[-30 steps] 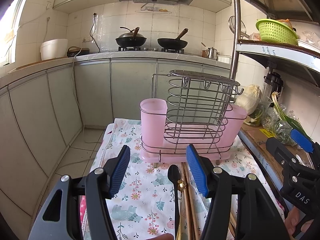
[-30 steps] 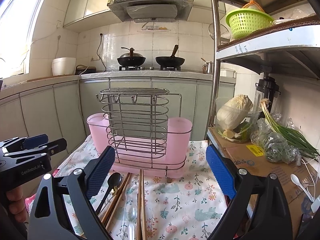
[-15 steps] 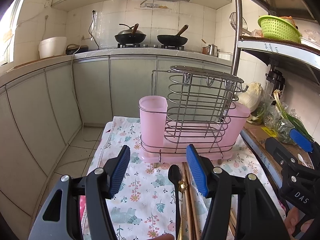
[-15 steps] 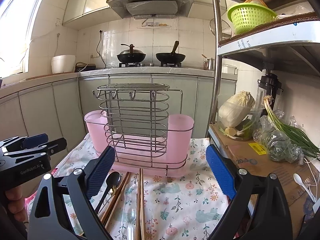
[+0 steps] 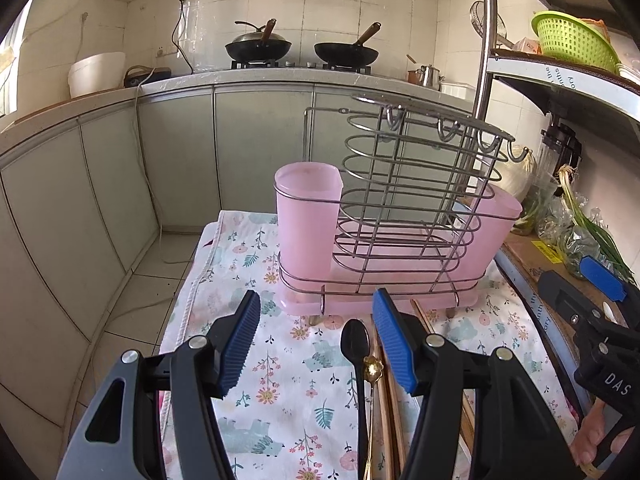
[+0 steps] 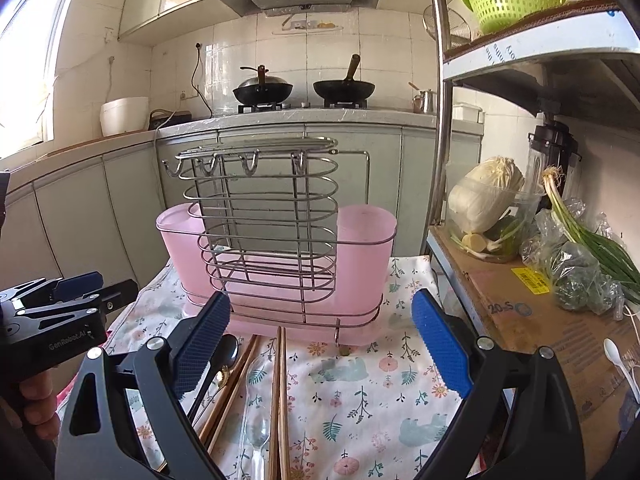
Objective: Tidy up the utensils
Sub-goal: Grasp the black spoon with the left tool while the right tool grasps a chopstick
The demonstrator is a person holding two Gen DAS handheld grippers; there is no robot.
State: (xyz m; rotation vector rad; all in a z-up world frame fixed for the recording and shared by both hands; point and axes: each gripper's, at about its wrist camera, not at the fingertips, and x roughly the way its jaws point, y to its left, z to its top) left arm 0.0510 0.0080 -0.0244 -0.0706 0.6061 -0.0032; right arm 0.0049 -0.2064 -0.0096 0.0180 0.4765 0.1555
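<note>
Both claws, left [image 5: 316,340] and right [image 6: 320,344], gape empty; the thin, slippery black spoon [image 5: 356,344] looks best pinched mid-handle.

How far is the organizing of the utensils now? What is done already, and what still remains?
Nothing looks done: the pink cups of the wire holder show no utensils. Nothing is in hand either; the left gripper and right gripper are both open. Left to do: the black spoon, clear spoon and chopsticks lie on the floral cloth.
</note>
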